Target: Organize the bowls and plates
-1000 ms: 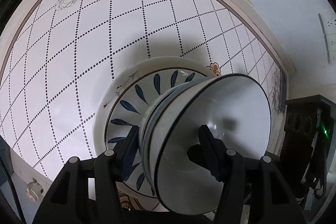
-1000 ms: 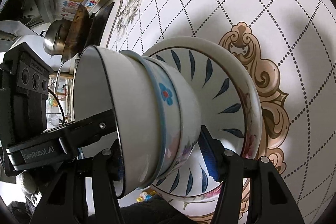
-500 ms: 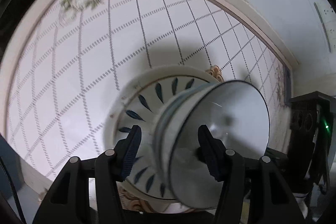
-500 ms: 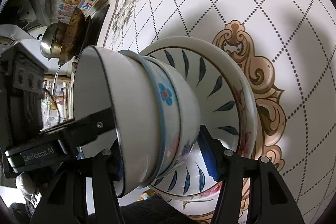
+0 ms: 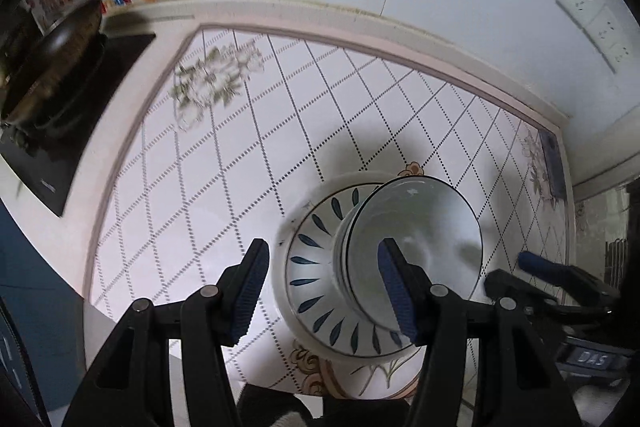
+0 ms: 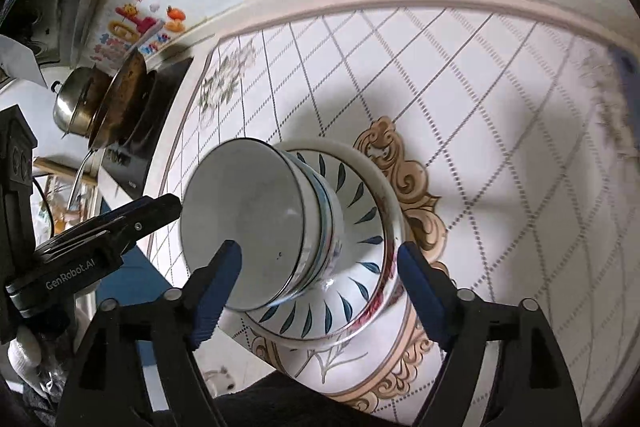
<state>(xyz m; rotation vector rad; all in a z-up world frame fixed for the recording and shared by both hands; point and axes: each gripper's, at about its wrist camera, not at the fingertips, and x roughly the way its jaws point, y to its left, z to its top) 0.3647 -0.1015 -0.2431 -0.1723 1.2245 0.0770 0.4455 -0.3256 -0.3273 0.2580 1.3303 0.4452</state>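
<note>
A stack of nested white bowls [image 5: 416, 243] with dark rims sits in a wide plate with blue leaf marks [image 5: 316, 283] on the tiled counter. It also shows in the right wrist view, the bowls [image 6: 256, 223] on the plate [image 6: 360, 227]. My left gripper [image 5: 326, 291] is open and empty, pulled back above the stack's left side. My right gripper [image 6: 320, 287] is open and empty, its fingers standing wide on either side of the stack without touching it. The other gripper's arm [image 6: 104, 231] shows at left in the right wrist view.
A black cooktop [image 5: 68, 115] with a dark pan [image 5: 48, 51] lies at the counter's far left; a steel pot [image 6: 76, 103] stands behind it. White wall sockets [image 5: 596, 23] sit on the back wall. The counter's front edge runs just below the plate.
Both grippers have opened, let go of the bowl stack and drawn back and up. The stack now rests in the plate and looks smaller in both views.
</note>
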